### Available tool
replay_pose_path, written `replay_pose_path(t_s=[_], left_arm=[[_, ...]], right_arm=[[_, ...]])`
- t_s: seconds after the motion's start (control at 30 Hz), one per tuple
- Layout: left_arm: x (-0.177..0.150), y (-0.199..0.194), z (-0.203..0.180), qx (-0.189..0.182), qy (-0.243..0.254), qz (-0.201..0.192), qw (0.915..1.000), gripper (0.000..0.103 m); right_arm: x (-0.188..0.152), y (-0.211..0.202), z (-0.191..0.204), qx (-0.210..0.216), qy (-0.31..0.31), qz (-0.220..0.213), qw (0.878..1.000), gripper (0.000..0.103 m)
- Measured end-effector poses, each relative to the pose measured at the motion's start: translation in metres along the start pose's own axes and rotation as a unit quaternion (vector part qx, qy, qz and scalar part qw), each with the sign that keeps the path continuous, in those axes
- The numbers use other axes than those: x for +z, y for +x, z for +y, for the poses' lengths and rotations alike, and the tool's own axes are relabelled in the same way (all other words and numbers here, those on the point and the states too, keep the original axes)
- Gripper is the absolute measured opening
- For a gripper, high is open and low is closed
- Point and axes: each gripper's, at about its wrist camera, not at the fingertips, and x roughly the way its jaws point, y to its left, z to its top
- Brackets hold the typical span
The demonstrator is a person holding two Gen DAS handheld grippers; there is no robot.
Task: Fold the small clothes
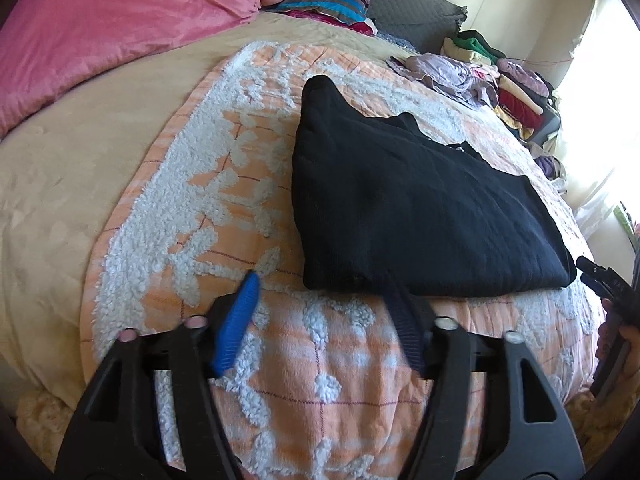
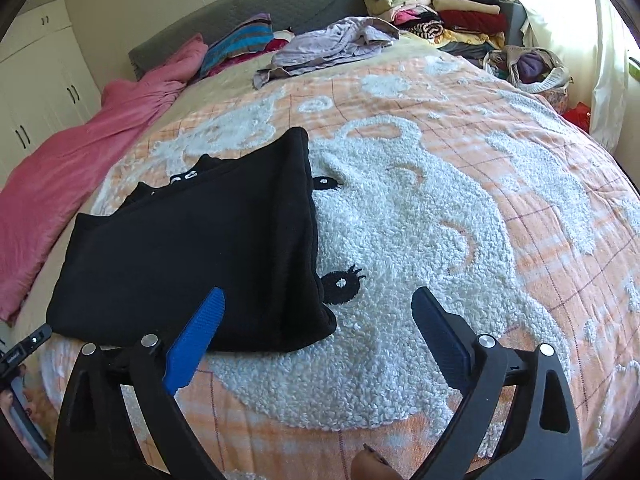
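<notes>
- The orange-and-white fleece blanket (image 2: pixel 460 208) is spread flat across the bed, seemingly as the folding surface.
- The black garment (image 1: pixel 404 216) lies folded on it, apparently finished, at twelve o'clock from the left gripper (image 1: pixel 320 280).
- That gripper's jaws stand apart, holding nothing.
- The right gripper (image 2: pixel 316 300) gapes wide, empty, at the garment's near corner.
- Unfolded lilac clothing (image 2: pixel 332 40) waits at twelve o'clock; nothing blocks the way.

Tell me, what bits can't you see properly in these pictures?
- Black garment: folded over, so its kind and front stay hidden in both views.
- Left gripper: cut off by the right wrist view's edge.
- Far clothes pile: too small and jumbled to tell pieces apart.
</notes>
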Motion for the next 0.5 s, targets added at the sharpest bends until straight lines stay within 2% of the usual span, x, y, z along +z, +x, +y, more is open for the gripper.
replay_pose_path(t_s=[0.1,0.17,0.23,0.33,0.5], left_arm=[[-0.001,-0.005,-0.004,-0.002,0.002,-0.002,1.0,0.066],[-0.001,-0.008,-0.006,0.001,0.004,-0.006,1.0,0.077],[0.0,-0.011,-0.008,0.006,0.008,-0.011,0.9999,0.08],[0.001,-0.015,-0.011,0.01,0.012,-0.019,0.9997,0.091],[0.005,-0.019,-0.011,0.019,0.014,-0.028,0.9993,0.093]], right_arm=[[0.001,-0.004,0.002,0.005,-0.002,-0.01,1.0,0.096],[0.002,-0.007,0.004,0.007,-0.005,-0.017,1.0,0.098],[0.002,-0.009,0.007,0.006,-0.01,-0.023,1.0,0.098],[0.003,-0.014,0.014,0.009,-0.026,-0.038,0.999,0.098],[0.002,-0.023,0.032,0.012,-0.063,-0.064,0.996,0.098]])
